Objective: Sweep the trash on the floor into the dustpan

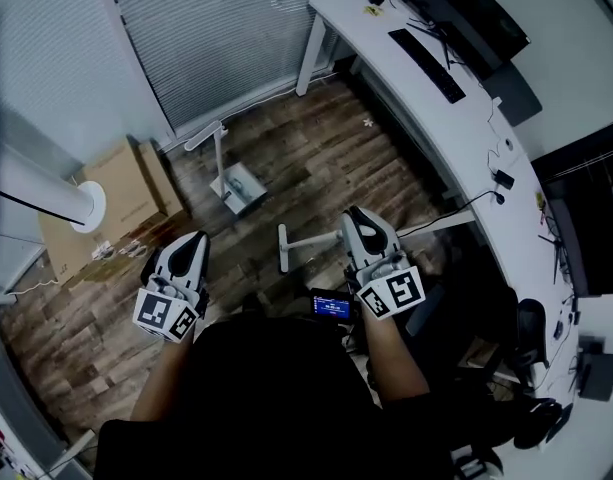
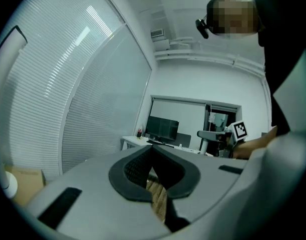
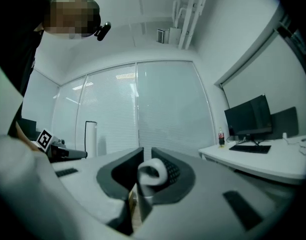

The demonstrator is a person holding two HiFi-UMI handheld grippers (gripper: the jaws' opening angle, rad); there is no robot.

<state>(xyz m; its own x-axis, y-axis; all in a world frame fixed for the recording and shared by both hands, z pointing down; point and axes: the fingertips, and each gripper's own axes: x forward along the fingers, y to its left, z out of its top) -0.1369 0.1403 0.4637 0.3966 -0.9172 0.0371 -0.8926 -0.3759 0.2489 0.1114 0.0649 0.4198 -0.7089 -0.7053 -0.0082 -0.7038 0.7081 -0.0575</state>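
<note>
- The left gripper [image 1: 190, 242] [image 2: 152, 149] has its jaws pressed together with nothing between them. Only the brown wood-plank floor [image 1: 316, 158] shows through the hollow behind their tips.
- The right gripper [image 1: 358, 218] [image 3: 147, 151] has its jaws pinching a white rounded tool handle [image 3: 153, 173].
- In the head view this white handle [image 1: 311, 239] runs from the right gripper towards the left gripper and ends in a short crosspiece. I cannot tell what tool it belongs to.
- Both grippers point level, side by side, above the floor.
- The grey-and-white upright dustpan with a long white handle [image 1: 236, 186] stands on the floor ahead of the grippers, between them and the window blinds, and is not touched by either.
- Small pale scraps of trash [image 1: 121, 250] lie on the floor beside a brown cardboard box [image 1: 126, 196], just left of the left gripper.
- A long white worktop [image 1: 466, 138] runs along the right side and carries a black keyboard [image 1: 426, 64].
</note>
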